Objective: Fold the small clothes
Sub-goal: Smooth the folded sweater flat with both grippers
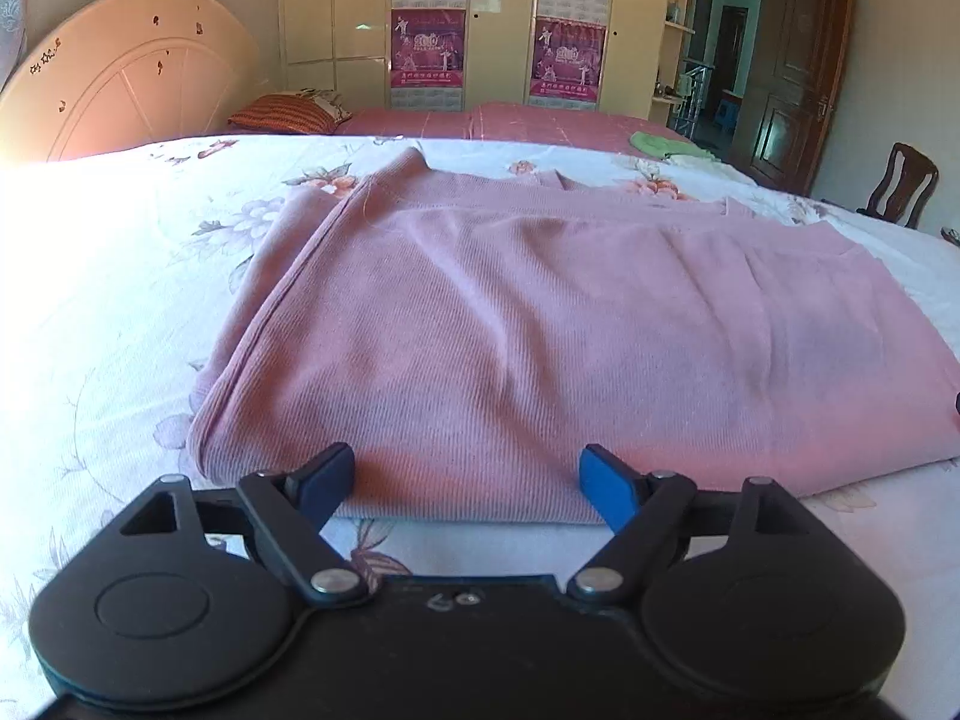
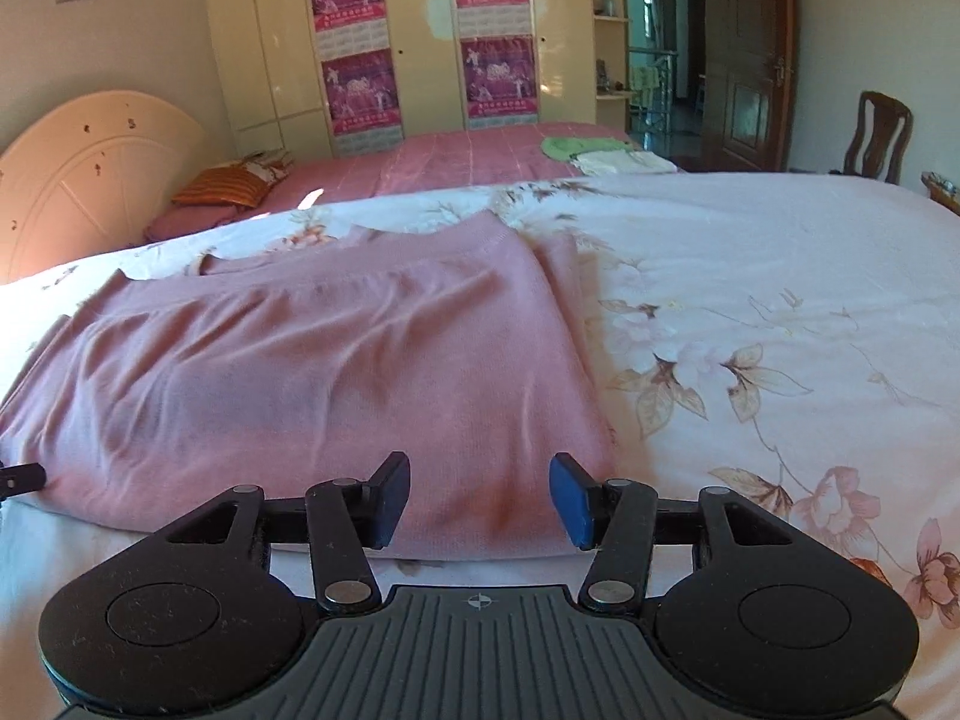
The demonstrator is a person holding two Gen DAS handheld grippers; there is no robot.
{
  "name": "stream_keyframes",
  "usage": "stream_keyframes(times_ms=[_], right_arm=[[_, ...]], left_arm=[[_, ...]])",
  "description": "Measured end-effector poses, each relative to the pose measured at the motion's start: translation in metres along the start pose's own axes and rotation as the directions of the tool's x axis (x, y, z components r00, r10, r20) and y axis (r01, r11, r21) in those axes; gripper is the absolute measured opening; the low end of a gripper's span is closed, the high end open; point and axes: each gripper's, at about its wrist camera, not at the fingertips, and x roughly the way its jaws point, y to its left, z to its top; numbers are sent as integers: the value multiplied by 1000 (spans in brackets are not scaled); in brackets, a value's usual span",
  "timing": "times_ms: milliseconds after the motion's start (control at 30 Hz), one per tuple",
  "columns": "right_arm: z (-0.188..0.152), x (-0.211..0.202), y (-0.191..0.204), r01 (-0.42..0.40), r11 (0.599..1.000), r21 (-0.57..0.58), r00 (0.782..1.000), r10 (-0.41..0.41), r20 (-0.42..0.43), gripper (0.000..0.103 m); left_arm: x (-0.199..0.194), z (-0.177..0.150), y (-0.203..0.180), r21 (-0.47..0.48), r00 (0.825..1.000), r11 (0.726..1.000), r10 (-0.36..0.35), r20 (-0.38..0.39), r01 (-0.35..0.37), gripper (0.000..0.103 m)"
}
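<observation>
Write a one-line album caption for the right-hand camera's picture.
Open right claw poised over the near edge of a folded pink garment on a floral bedsheet.

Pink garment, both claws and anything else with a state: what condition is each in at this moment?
Pink garment: folded over in layers, lying flat on the floral bedsheet, slightly wrinkled.
Left claw: open, nothing gripped, at the garment's near edge.
Right claw: open, nothing gripped, at the garment's near edge.
Brown door: open.
Green cloth: lying loose on the far pink bed.
</observation>
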Motion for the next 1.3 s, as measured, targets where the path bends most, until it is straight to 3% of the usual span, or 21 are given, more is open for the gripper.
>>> stream_keyframes(times_ms=[100,233,367,600,733,833,967,1100,1200,1267,1300], right_arm=[[-9,20,5,33,999,-15,995,-34,-98,52],[-12,18,9,51,997,-58,996,-55,-76,53],[-10,5,16,-8,1000,-9,999,7,-32,52],[-16,14,80,-152,987,-53,988,151,-32,53],[-24,24,96,-130,983,-132,991,123,-60,52],[-20,22,71,-59,991,-118,997,53,-51,52],[-17,16,4,85,996,-7,994,-86,-70,52],[-13,11,-26,32,998,48,996,-28,-86,52],[-10,-4,-26,59,997,44,998,-58,-23,52],[-15,7,-30,86,996,39,992,-82,-91,52],[-17,7,-30,87,996,27,993,-85,-80,52]], left_arm=[[0,-4,0,13,1000,1000,-1,11,1,84],[-2,-2,1,11,1000,1000,6,9,-7,85],[-9,-5,9,-29,999,999,32,43,-31,84],[-8,-9,16,-28,998,998,54,35,-53,86],[-9,-11,25,-51,998,997,56,32,-54,86],[-12,-13,31,-63,998,997,54,27,-52,87],[-15,-17,38,-89,998,995,52,21,-50,91],[-14,-15,34,-77,998,995,66,11,-65,92],[-15,-10,31,-75,997,994,83,-3,-83,92],[-11,-12,34,-99,997,992,75,-4,-75,93],[-10,-12,34,-101,997,992,75,-3,-75,95]])
